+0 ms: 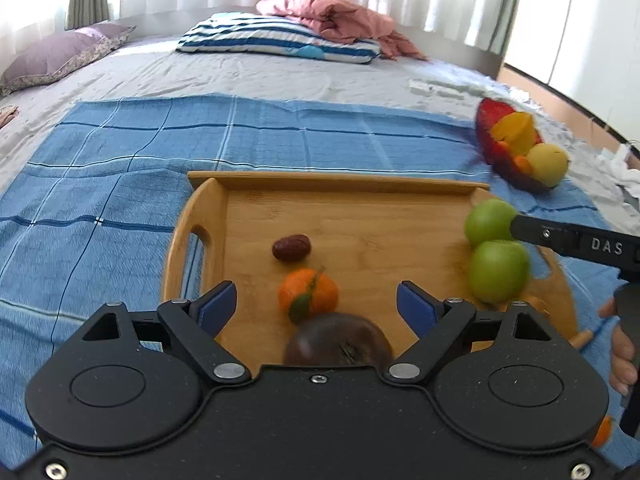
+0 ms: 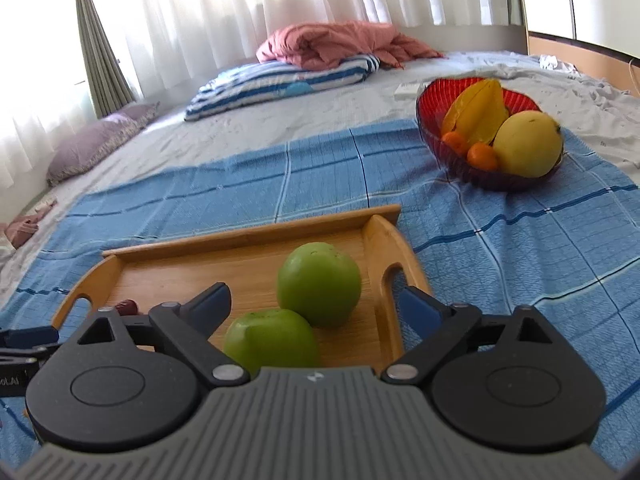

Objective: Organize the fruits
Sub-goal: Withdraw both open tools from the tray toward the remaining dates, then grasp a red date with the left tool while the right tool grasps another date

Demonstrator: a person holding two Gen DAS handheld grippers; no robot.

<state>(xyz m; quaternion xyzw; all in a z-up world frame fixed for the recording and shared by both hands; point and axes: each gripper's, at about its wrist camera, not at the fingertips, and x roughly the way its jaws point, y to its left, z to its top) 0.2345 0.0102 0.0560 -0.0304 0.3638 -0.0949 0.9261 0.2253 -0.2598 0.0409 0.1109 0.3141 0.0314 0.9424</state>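
- Right now, left wrist view: my left gripper [image 1: 316, 304] is released, nothing pinched; tangerine [image 1: 308, 294] and dark purple fruit [image 1: 338, 340] sit loose between the jaws on the bamboo tray [image 1: 340, 184]. A careless sweep could roll them into the date [image 1: 291, 247].
- Right wrist view: my right gripper [image 2: 318, 312] is released too; two green apples [image 2: 319, 283] lie touching near the tray's handle wall [image 2: 384, 248]. Nudging one could roll both; the red bowl [image 2: 430, 128] looks full, may spill.

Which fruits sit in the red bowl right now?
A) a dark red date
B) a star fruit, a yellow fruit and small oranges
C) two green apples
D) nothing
B: the red bowl holds a star fruit, a yellow fruit and small oranges.
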